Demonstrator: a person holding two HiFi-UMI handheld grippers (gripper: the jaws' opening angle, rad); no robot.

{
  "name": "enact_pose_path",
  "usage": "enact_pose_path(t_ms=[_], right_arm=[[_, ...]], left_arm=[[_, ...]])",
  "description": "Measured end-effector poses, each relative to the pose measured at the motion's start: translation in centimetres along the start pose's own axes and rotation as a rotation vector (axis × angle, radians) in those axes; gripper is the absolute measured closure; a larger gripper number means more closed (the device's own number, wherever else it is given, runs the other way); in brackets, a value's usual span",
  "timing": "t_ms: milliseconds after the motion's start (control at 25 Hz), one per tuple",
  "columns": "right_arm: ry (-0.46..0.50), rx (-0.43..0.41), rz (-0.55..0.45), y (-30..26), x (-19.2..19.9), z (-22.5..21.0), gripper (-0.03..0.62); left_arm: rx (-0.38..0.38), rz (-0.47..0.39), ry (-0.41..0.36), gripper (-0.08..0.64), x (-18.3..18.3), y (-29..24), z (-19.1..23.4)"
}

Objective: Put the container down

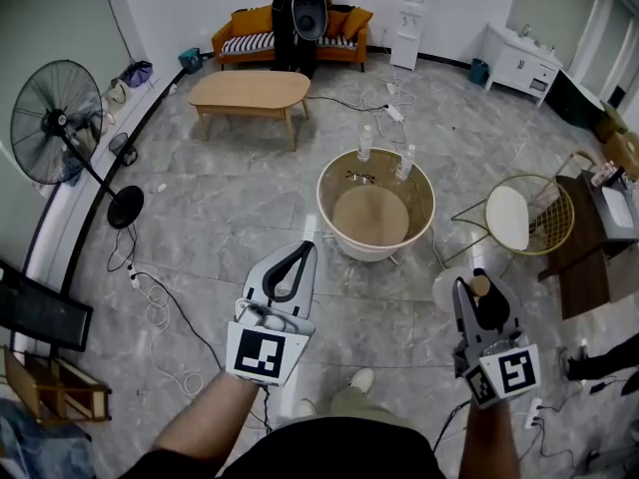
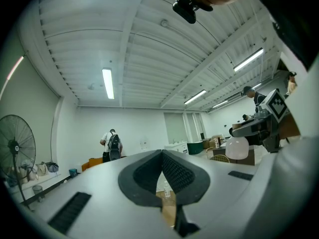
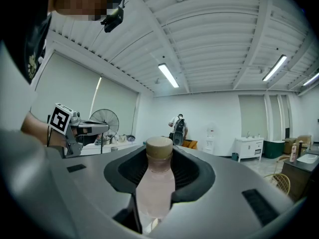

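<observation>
The container is a small translucent bottle (image 3: 155,185) with a tan cap (image 3: 159,148). It stands upright between the pads of my right gripper (image 3: 159,159), which is shut on it. In the head view the right gripper (image 1: 482,305) hangs low on the right, above the floor, with the cap (image 1: 481,285) showing between its jaws. The left gripper view shows the same bottle (image 2: 237,148) from the side. My left gripper (image 1: 303,249) is at the lower middle with its tips together and nothing in them. Its dark pads (image 2: 175,172) meet in its own view.
A round glass-topped table (image 1: 344,180) stands ahead, with two bottles (image 1: 364,143) and a pair of glasses (image 1: 359,177) on it. A wire chair (image 1: 529,218) is at its right. A standing fan (image 1: 58,123) and cables are on the left. A wooden coffee table (image 1: 250,90) and a person (image 1: 300,8) are farther back.
</observation>
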State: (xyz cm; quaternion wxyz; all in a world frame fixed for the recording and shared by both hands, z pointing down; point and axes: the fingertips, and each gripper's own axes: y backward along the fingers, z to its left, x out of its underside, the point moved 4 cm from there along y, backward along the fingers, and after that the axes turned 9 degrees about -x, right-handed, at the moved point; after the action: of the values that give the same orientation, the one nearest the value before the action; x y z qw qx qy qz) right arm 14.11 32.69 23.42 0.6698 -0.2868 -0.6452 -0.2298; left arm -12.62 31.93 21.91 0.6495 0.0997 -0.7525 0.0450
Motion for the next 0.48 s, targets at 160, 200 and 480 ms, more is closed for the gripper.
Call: enact_pose_path(t_ms=[160, 200, 480], right_arm=[[-0.031, -0.002, -0.011, -0.6, 0.1, -1.0, 0.443], [-0.031, -0.001, -0.011, -0.7, 0.1, -1.4, 0.443], [-0.027, -0.011, -0.021, -1.6, -0.1, -3.5, 0.443]], left_arm=[[0.004, 0.006, 0.003, 0.549, 0.3, -1.3, -0.5], [0.005, 0.005, 0.002, 0.549, 0.3, -1.6, -0.7], [-0.002, 0.000, 0.004, 0.549, 0.2, -3.7, -1.3]])
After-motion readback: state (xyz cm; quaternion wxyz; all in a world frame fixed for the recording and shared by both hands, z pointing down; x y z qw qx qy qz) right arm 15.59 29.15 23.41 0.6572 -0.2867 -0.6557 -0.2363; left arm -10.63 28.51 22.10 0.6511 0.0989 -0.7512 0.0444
